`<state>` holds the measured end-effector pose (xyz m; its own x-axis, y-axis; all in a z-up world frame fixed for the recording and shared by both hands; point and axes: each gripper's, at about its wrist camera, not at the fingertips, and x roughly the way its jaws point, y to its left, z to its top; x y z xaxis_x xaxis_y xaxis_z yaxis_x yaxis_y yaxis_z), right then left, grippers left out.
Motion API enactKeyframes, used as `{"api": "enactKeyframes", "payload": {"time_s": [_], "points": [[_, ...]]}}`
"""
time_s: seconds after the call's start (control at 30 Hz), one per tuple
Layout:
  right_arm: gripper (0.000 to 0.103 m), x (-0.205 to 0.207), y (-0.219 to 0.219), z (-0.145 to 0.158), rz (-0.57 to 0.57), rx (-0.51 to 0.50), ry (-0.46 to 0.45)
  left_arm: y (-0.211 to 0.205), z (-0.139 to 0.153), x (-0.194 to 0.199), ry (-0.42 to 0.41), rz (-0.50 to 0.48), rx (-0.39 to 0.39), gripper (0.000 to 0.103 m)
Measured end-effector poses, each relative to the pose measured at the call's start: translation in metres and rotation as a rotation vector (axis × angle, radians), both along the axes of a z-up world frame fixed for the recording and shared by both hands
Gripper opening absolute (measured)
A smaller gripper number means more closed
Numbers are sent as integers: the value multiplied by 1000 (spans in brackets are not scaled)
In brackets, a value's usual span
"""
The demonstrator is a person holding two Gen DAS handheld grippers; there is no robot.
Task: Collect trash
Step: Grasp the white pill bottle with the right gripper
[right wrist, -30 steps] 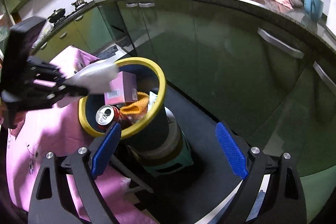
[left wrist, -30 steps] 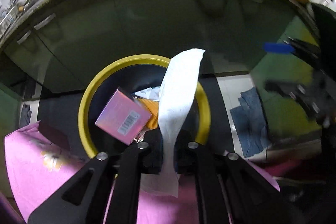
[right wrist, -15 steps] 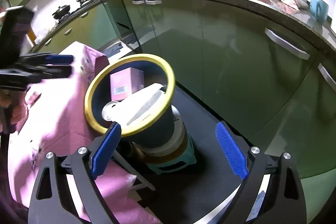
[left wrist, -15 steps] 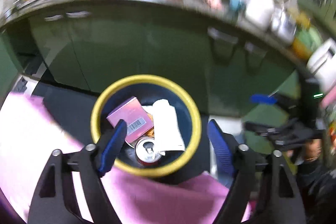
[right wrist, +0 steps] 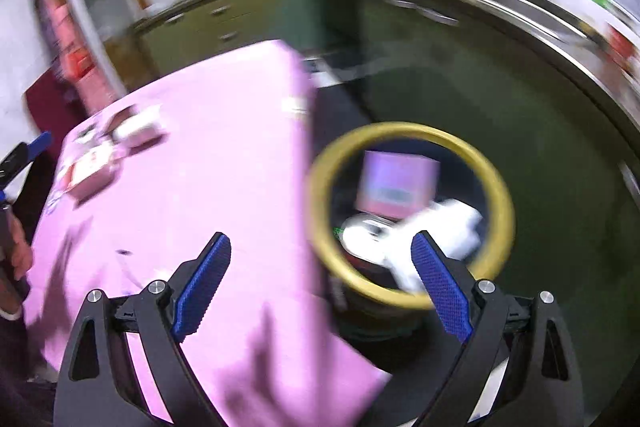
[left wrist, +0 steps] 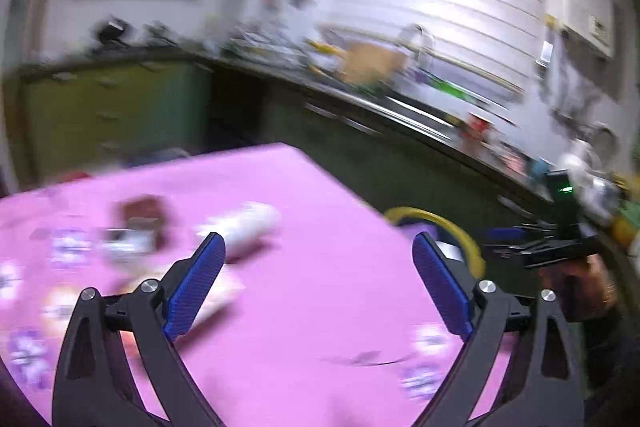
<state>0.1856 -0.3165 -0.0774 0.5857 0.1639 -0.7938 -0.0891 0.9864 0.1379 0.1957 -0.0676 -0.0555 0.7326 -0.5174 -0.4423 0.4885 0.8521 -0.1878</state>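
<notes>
My left gripper hovers over the pink tablecloth, its jaws opening with nothing between them. Blurred trash lies ahead of it: a white roll-shaped item, a brown packet and a flat pale packet. The yellow-rimmed bin stands beside the table and holds a pink box, white paper and a can. My right gripper is open and empty above the table edge and the bin. The bin rim shows at the table's right edge.
Green kitchen cabinets and a cluttered dark counter curve around behind the bin. A hand holds the right gripper at the right of the left wrist view. More small packets lie at the far left of the table.
The left gripper let the white paper go into the bin, opened wide and swung away over the table. The right gripper shifted left, so the bin now sits on its right.
</notes>
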Motion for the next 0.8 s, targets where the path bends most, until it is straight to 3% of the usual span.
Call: {"api": "enactKeyframes", "payload": {"time_s": [0.1,0.37,0.5,0.6,0.8], "points": [[90,26,57,4,118,-12,-6,45,-7,-3,-60,164,59,91],[90,75,197,-2,423,1,7,114,-11,-6,-80,384,77,92],[90,106,219,-6,349,-16,-35,121,-14,-3,-43,384,49,92],[90,137,227,-11,323,21,-2,119,-15,-6,-48,379,76,92],[94,176,258,-22,298,-40,3,114,-17,-6,-41,380,76,93]]}}
